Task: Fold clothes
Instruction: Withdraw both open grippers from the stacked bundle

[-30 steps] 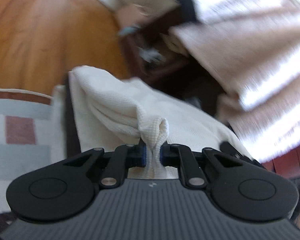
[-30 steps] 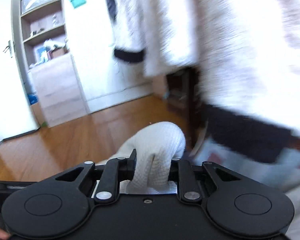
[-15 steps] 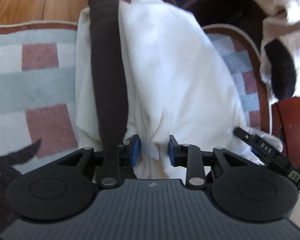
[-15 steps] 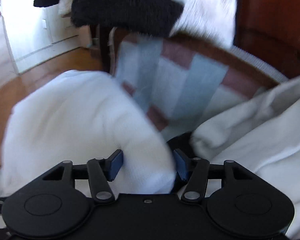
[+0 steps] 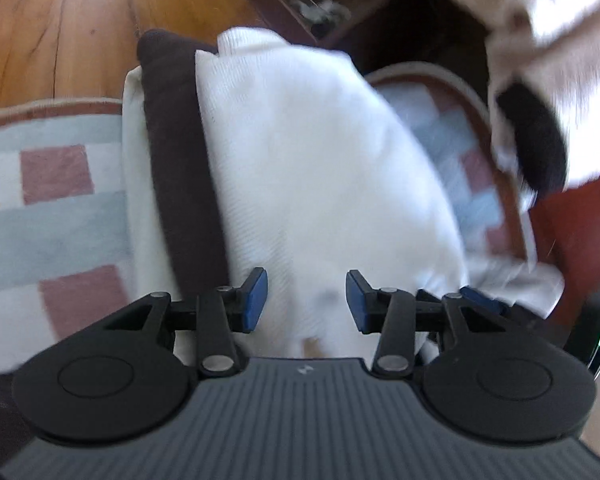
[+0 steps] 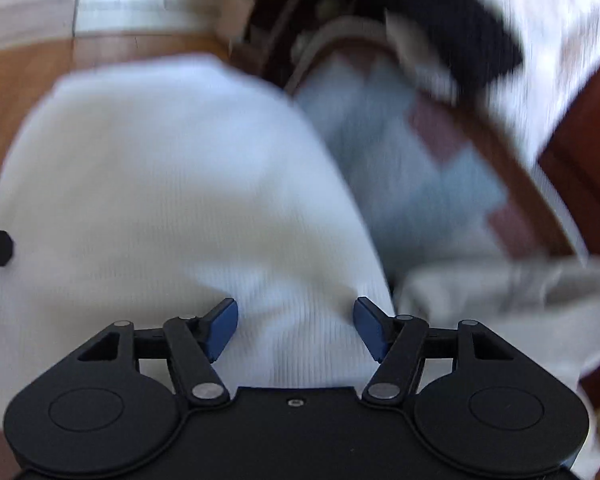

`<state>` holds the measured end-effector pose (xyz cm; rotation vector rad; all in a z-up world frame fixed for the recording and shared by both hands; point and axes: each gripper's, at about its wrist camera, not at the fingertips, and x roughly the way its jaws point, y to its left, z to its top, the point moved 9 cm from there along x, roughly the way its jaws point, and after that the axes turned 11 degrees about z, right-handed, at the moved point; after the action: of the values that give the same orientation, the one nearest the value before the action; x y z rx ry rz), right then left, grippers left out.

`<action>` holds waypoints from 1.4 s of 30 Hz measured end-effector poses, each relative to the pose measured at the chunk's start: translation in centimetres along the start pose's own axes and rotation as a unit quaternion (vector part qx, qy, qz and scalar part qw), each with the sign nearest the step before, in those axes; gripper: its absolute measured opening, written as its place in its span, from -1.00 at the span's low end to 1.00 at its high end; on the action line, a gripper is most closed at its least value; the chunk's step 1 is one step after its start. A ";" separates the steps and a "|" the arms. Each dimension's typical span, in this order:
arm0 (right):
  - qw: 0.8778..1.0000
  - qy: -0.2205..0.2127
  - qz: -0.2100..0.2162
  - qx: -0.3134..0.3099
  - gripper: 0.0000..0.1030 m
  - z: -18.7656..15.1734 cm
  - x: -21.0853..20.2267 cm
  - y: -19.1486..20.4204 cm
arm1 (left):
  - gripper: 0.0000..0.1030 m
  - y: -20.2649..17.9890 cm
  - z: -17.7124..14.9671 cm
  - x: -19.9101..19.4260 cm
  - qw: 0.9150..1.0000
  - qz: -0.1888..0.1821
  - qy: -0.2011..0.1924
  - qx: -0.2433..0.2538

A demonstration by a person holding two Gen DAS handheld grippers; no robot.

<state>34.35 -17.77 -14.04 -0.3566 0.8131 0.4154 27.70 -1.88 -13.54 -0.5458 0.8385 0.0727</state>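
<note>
White garment (image 5: pixel 320 168) now down on rug (image 5: pixel 48 212) — both grippers' jaws opening, gripping nothing.

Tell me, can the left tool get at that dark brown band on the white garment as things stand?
Probably yes. The dark brown band lies exposed on top of the white garment, just beside the left tool, with nothing covering it. The tool's jaws are opening, with white cloth between them, so it would need only a small sideways shift.
</note>
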 end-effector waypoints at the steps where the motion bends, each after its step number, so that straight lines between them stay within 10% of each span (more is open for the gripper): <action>1: 1.000 0.012 0.005 0.008 0.37 -0.8 -0.1 -0.2 | -0.10 0.1 -0.6 -0.5 0.999 0.022 -0.002 0.028; 6: 0.993 0.079 0.051 0.065 0.48 -3.8 -0.8 -0.5 | 0.05 0.3 -1.9 -4.0 0.992 0.075 -0.007 0.100; 19: 0.985 -0.020 0.154 0.075 0.59 1.7 -11.8 2.9 | 0.84 -2.0 0.3 -14.2 0.976 0.137 -0.057 0.158; 42: 0.990 -0.013 0.112 0.082 0.74 -1.7 -19.5 6.3 | 0.90 -1.6 -4.7 -18.7 0.964 0.209 -0.007 0.164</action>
<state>18.29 -17.35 -1.28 -0.1059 0.8588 0.5582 12.30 -2.71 -1.83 -0.0498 0.9202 0.3176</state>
